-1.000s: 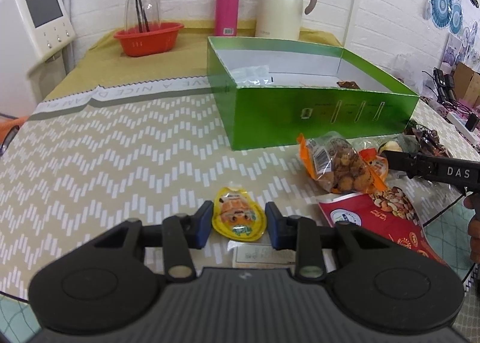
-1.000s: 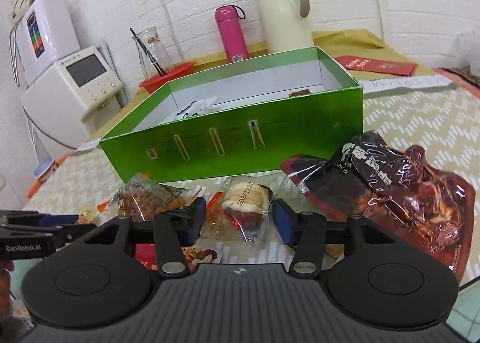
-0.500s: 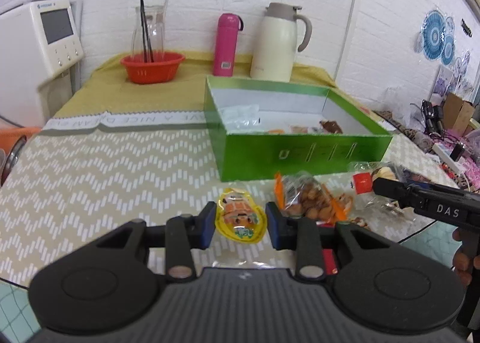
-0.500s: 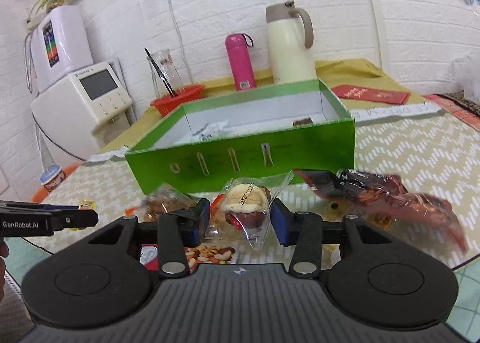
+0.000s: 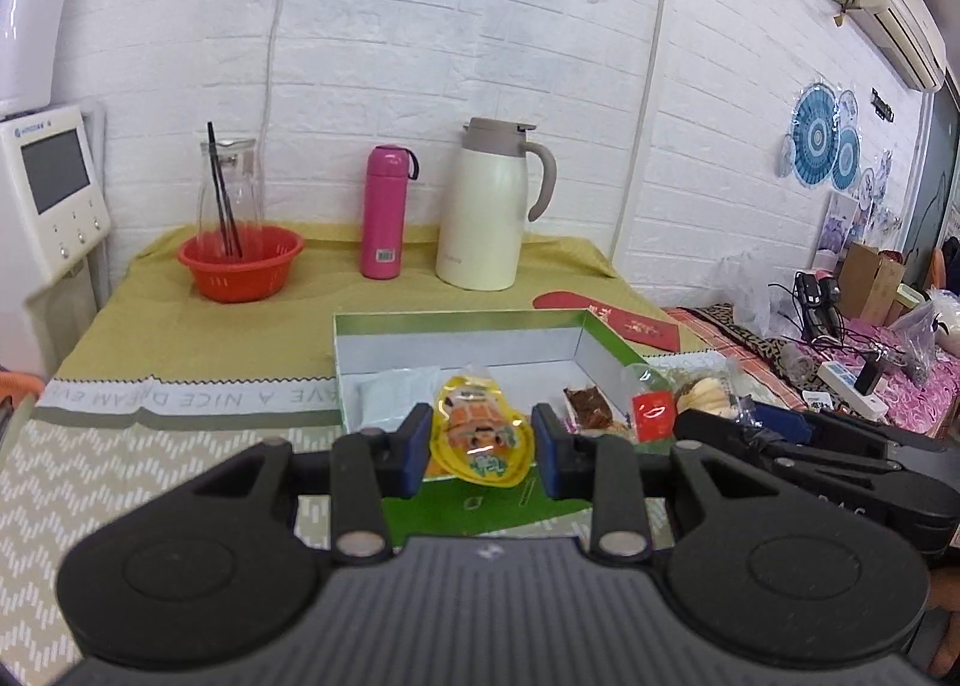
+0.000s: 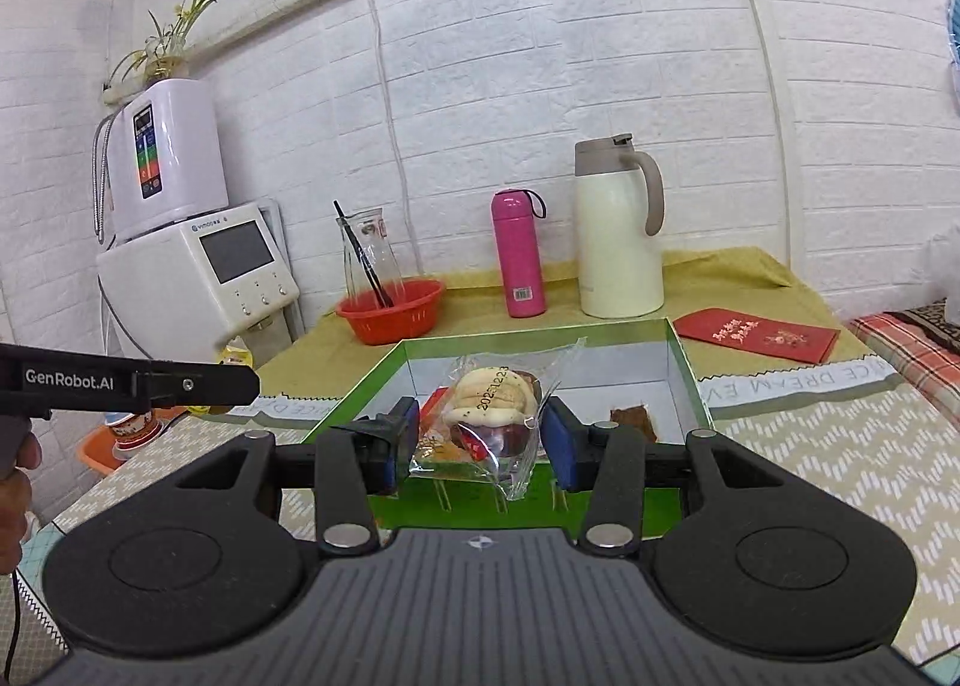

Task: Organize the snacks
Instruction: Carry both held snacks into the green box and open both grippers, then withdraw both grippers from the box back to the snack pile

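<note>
Two snack packets are held up over the near wall of the green box (image 5: 480,506), one in each gripper. On the left, the left gripper (image 5: 481,449) has its jaws narrowed onto a yellow jelly pouch (image 5: 480,434), gripping it by both side edges; the pouch stands roughly upright, long axis vertical, narrow top leaning away toward the box interior. On the right, the right gripper (image 6: 479,449) clamps a clear-wrapped bun (image 6: 495,407), jaws pressed against the wrapper's sides; its crimped ends run from low near to high far-right. A brown cake piece (image 6: 633,423) lies inside the box on the table (image 6: 840,446).
</note>
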`<state>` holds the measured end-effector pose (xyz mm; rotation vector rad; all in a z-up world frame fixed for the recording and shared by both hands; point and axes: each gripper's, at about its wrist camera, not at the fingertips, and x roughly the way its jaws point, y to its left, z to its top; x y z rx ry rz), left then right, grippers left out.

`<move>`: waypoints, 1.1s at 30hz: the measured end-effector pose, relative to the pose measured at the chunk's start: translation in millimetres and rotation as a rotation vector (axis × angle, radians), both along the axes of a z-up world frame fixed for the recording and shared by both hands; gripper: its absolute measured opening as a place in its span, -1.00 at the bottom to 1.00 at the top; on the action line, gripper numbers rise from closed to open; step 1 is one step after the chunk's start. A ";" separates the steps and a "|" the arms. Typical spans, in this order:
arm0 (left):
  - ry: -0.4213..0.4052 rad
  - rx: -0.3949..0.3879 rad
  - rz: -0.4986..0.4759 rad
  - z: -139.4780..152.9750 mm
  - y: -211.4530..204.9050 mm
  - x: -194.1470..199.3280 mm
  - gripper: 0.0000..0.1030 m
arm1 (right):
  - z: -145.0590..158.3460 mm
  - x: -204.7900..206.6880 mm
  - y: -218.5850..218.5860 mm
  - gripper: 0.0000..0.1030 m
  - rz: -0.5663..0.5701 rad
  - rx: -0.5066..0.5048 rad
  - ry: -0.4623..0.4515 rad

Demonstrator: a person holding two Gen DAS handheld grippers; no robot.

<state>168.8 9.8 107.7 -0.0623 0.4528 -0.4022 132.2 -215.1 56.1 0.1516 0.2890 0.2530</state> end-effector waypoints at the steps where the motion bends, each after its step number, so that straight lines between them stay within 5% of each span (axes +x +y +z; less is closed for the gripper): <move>1: 0.007 -0.003 0.002 0.6 -1.9 8.2 -0.39 | 0.5 6.3 -2.2 0.49 0.000 0.009 0.004; 9: 0.111 0.003 0.041 -24.1 -13.5 73.1 -0.38 | -12.6 57.4 -12.6 0.50 -0.039 -0.011 0.067; 20: 0.168 0.013 0.055 -51.5 -17.1 114.6 -0.32 | -39.7 98.0 -17.0 0.62 -0.057 -0.046 0.143; 23: 0.114 -0.019 0.078 -52.0 -15.2 109.9 0.53 | -42.9 96.0 -11.9 1.00 -0.052 -0.095 0.115; 26: 0.053 -0.046 0.108 -49.0 -13.8 103.0 0.57 | -43.0 89.5 -9.3 1.00 -0.062 -0.128 0.080; 33: 0.073 0.016 0.163 -44.6 -21.5 91.1 0.63 | -39.7 79.5 -9.2 1.00 -0.063 -0.106 0.098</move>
